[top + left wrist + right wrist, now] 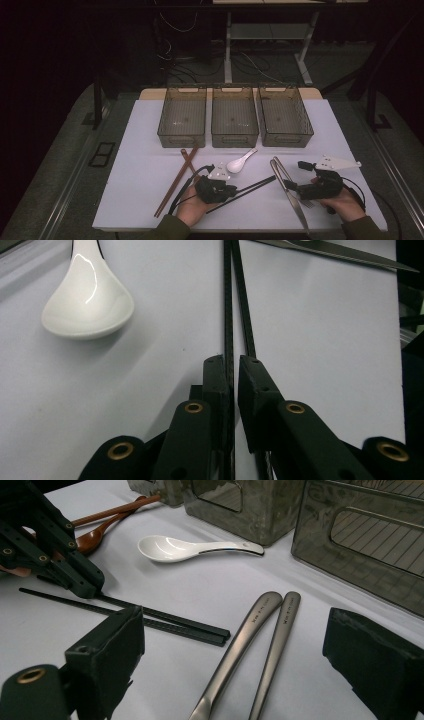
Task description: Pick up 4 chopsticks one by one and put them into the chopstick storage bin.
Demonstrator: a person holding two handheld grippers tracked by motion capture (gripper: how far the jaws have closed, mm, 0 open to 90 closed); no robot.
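Lighting is dim in the high view, and fine detail near the counter's (150, 145) near edge is hard to read. The left tool (232, 371) sits by the near edge, left of centre, in the person's left hand (192, 209); that hand and the tool's body cover the near ends of the black chopsticks (235, 305). In the left gripper view the jaws are pressed together on the pair, pinching it close to its near end, with both sticks running away across the white surface. In the right gripper view the sticks' far tips (215, 632) lie flat on the counter, touching each other.

The right tool (230, 665) rests toward the near right corner with its jaws spread wide and nothing pinched. Two metal handles (260, 645) lie side by side between those jaws; their working ends are cut off at the bottom of that view, so the kind of utensil cannot be told there.

A white spoon (87, 297) lies just left of the held chopsticks, apart from them. Brown chopsticks (175, 182) and a brown spoon (95, 537) lie further left, the spoon partly hidden behind the left tool. Three dark bins (235, 120) stand in a row along the far edge.
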